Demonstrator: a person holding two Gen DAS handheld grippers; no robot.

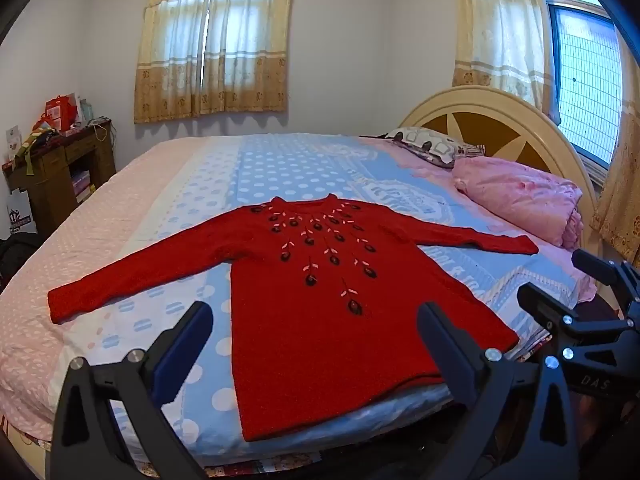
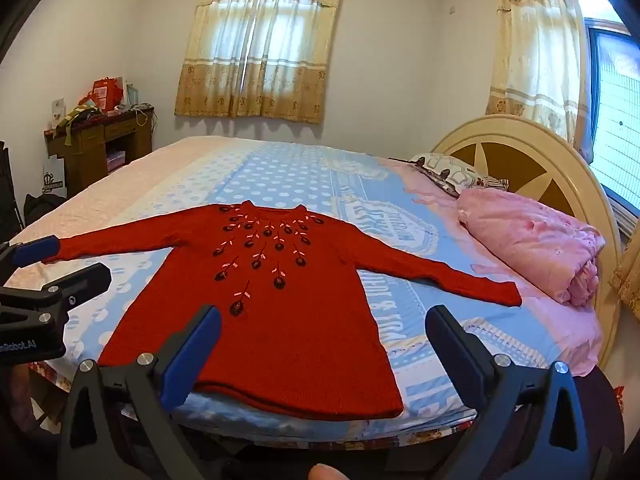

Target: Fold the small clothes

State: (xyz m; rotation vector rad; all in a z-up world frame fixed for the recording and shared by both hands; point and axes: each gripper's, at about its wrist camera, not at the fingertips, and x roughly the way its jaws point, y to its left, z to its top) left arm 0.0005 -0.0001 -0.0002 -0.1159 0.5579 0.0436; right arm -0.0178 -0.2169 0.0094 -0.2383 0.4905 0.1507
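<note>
A red knit sweater (image 1: 320,300) with dark embroidered flowers lies flat and face up on the bed, both sleeves spread out; it also shows in the right wrist view (image 2: 280,320). My left gripper (image 1: 316,320) is open and empty, held above the sweater's hem near the bed's front edge. My right gripper (image 2: 324,324) is open and empty, also above the hem. The right gripper shows at the right of the left wrist view (image 1: 560,280), and the left gripper at the left of the right wrist view (image 2: 56,260).
The bed (image 1: 280,168) has a blue and pink polka-dot sheet. A folded pink quilt (image 1: 524,200) and a patterned pillow (image 1: 432,144) lie by the round headboard (image 1: 500,120). A cluttered wooden desk (image 1: 60,168) stands at the far left wall.
</note>
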